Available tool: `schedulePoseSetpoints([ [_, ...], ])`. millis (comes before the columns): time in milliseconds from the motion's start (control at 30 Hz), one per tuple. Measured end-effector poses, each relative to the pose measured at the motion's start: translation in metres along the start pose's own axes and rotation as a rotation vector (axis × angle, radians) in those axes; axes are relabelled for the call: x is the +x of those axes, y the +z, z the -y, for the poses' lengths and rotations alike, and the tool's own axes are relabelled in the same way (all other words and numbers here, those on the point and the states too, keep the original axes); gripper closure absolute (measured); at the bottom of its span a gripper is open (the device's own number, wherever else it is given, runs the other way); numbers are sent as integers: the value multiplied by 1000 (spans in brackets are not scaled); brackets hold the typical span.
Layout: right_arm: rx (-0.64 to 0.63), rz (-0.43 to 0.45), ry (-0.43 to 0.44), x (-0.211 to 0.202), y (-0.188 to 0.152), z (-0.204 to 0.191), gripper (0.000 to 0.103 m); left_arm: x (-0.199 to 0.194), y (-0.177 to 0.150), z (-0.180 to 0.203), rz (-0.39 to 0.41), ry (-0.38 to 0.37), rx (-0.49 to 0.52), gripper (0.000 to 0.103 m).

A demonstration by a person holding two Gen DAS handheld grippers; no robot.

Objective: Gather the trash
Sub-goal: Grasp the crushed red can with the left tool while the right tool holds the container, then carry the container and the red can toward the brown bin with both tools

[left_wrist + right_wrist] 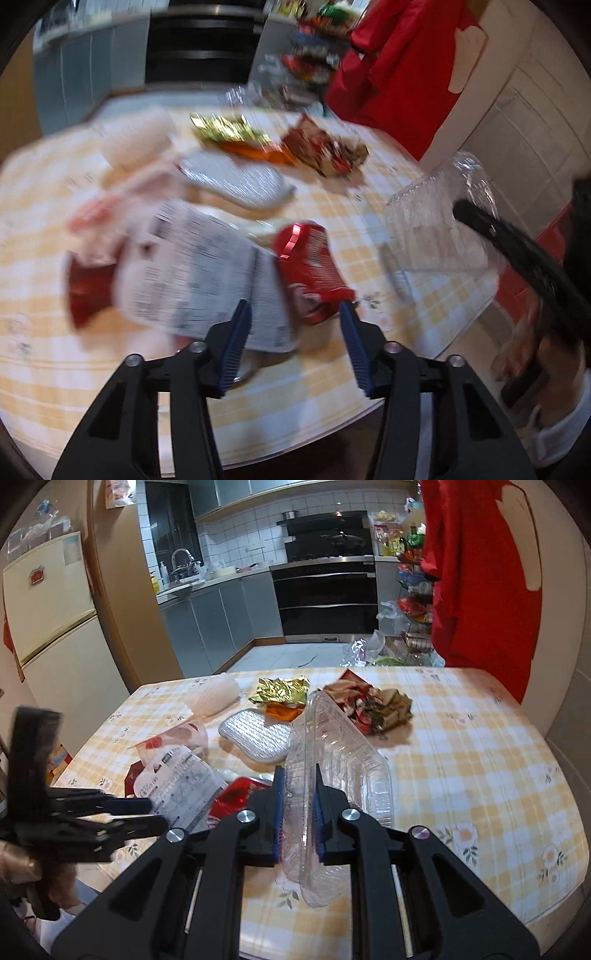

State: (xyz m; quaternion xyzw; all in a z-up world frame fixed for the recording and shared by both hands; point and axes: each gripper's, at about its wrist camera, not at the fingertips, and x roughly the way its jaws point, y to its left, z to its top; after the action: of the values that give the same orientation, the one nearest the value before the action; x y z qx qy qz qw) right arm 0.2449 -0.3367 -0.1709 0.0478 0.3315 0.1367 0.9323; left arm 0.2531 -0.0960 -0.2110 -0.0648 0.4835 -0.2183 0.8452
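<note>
Litter lies on a table with a yellow checked cloth. My right gripper is shut on a clear plastic clamshell box and holds it tilted above the cloth; the same box shows at the right of the left wrist view. My left gripper is open and hovers over a white printed wrapper and a red wrapper, with its pads apart from both. In the right wrist view the left gripper comes in from the left beside those wrappers.
Farther back lie a gold foil wrapper, a crumpled brown and red wrapper, a silvery oval pad, a white foam sleeve and a pink-printed wrapper. A red cloth hangs at the right. A fridge stands at the left.
</note>
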Motion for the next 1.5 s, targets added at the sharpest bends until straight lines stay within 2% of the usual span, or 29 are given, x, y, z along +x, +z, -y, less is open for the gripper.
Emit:
schedulePoseSetpoints([
  [167,15,-8,-12,-5,-9,16,87,43,17,-12,-57,-43,-133,59],
  [200,17,-6,-17,-7,-11,19,87,50,20,-14,-68,-42,-148,62],
  [367,30,4,-28,-11,-12,29,87,73,29,-23,-115,-36,-186,68],
  [567,27,1,-20,-11,-13,30,87,90,33,-25,-144,-75,-213,69],
  [633,20,-2,-21,-10,-13,29,87,96,33,-21,-161,-75,-201,81],
  [667,19,-2,-20,-10,-13,28,87,96,34,-19,-153,-81,-197,82],
  [867,15,5,-17,-14,-10,25,87,77,36,-6,-106,-141,-164,97],
  [967,8,11,-15,-17,-8,20,87,61,38,3,-71,-140,-119,97],
  [1167,-11,27,4,-26,-3,8,87,16,33,10,14,-173,-121,97],
  [1333,-38,38,28,-35,0,-7,87,-27,21,13,103,-114,-91,97],
  [1500,-67,45,53,-46,0,-25,87,-74,-2,8,184,-14,-49,97],
])
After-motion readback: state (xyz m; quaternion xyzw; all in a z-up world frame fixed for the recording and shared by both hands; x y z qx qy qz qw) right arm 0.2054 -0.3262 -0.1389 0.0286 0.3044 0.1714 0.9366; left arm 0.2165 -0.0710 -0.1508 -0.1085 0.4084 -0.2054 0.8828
